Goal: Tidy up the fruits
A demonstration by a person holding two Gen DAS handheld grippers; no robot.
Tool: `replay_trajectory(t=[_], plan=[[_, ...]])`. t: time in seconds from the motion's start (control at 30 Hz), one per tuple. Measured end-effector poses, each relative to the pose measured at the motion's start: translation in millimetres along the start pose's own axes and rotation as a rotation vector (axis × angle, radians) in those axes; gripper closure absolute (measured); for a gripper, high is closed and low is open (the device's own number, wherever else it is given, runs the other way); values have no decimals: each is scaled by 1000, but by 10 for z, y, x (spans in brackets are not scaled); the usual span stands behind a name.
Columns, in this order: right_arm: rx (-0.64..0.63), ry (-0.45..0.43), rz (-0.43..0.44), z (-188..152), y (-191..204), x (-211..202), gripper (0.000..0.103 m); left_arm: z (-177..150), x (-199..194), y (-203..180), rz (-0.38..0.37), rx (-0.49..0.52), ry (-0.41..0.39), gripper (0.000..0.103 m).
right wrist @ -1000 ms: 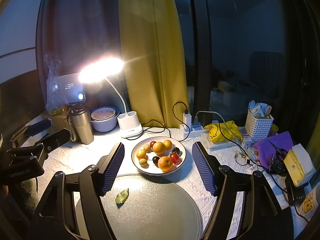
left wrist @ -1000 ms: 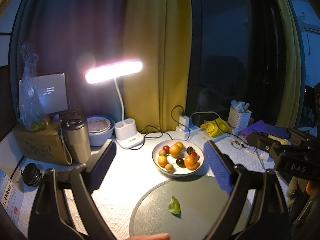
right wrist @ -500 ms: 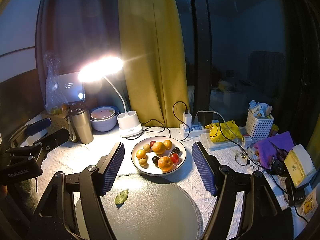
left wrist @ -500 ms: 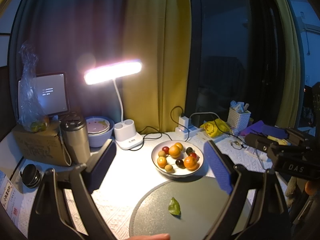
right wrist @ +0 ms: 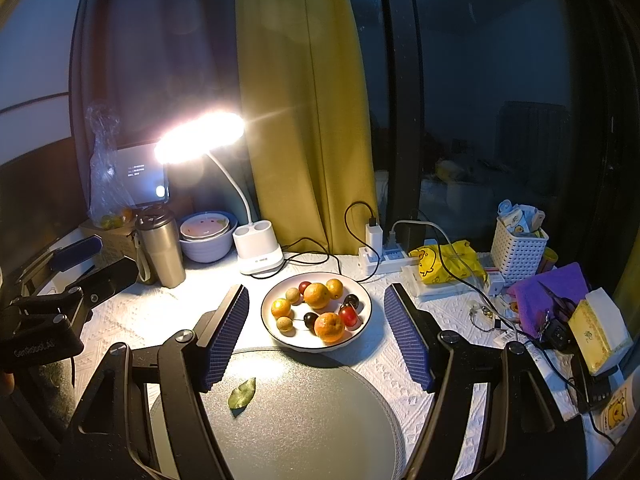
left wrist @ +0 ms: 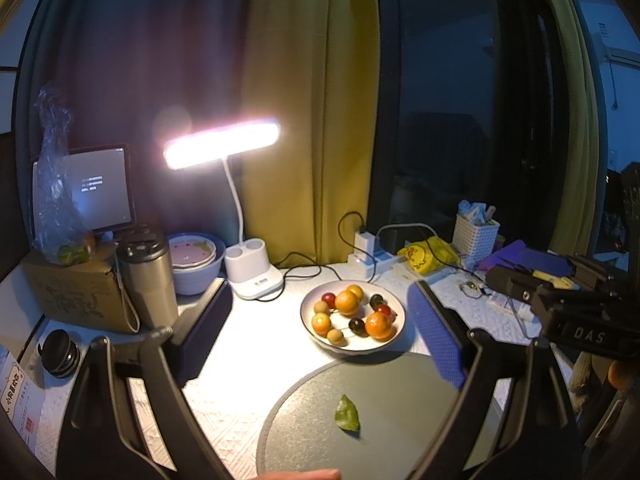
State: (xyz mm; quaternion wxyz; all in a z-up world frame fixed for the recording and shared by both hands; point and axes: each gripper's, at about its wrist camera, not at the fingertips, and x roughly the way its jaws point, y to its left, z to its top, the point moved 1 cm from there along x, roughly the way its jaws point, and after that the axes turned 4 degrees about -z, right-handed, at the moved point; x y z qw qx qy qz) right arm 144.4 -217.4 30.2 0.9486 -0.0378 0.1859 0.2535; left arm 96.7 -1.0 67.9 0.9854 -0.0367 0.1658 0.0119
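Note:
A white plate holds several small fruits: oranges, dark cherries and pale longans. In front of it lies a round grey tray bearing one green leaf. My left gripper stands open, its fingers framing the plate from short of it. My right gripper is open too, jaws either side of the plate, nothing between them. Each gripper shows at the other view's edge.
A lit desk lamp, steel flask, stacked bowls, cardboard box and tablet stand at the back left. Power strip, yellow bag, white basket and clutter crowd the right.

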Motion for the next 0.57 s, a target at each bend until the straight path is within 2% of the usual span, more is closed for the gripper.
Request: replay_trajectory(t=[0.57], plan=[[2,15,2,-31,-46,19,30,-36,157,-6,-12,6,24,13]])
